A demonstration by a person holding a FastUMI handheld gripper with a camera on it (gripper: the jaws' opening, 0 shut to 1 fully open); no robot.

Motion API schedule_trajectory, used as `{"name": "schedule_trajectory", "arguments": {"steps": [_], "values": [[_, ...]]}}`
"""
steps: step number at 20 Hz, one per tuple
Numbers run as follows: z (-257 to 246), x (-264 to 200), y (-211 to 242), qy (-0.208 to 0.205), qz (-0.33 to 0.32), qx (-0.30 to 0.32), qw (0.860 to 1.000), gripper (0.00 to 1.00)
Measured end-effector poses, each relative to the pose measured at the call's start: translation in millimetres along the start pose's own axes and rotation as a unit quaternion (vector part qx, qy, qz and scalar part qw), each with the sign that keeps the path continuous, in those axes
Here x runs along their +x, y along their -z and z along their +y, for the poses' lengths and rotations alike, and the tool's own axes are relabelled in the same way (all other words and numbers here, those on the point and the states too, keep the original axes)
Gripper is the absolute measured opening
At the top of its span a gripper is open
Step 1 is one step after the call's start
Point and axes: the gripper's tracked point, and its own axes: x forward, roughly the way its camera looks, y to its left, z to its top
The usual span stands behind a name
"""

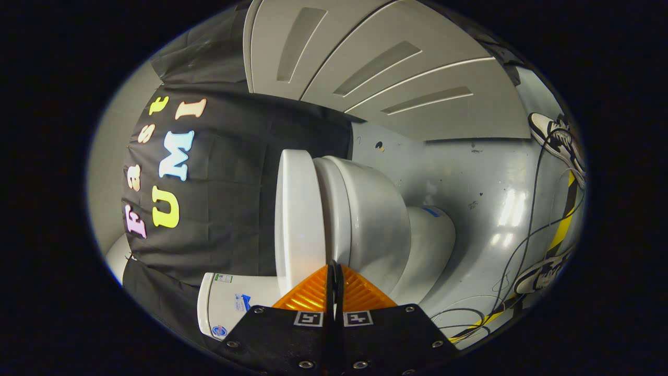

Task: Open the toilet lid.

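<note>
The view is rolled sideways, with the floor to the right of the toilet. The white toilet lid (295, 219) lies closed on the seat, above the bowl (376, 219). The cistern (229, 305) stands behind it against the black cloth wall. My gripper (334, 267) is shut with nothing between its fingers. Its tips sit at the lid's side edge, right by the seam between lid and seat; whether they touch it I cannot tell.
The grey floor (469, 188) beside the toilet carries loose black cables (527, 245) and a yellow-black tape strip (561, 235). A person's two sneakers (556, 138) stand at its far side. Grey panelled doors (396, 73) close off the booth.
</note>
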Motion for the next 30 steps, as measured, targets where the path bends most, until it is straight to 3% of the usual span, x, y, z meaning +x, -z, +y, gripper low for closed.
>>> {"name": "schedule_trajectory", "arguments": {"steps": [4, 8, 14, 21, 30], "values": [[4, -4, 1, 0.02, 0.003, -0.022, 1.0, 0.0], [17, -10, 0, 0.06, 0.013, -0.088, 0.994, 0.0], [46, -23, 1, 0.077, 0.002, -0.086, 0.993, 0.0], [94, -40, 8, 0.097, -0.01, -0.176, 0.98, 0.0], [154, -56, 25, 0.117, -0.04, -0.344, 0.931, 0.0]]}}
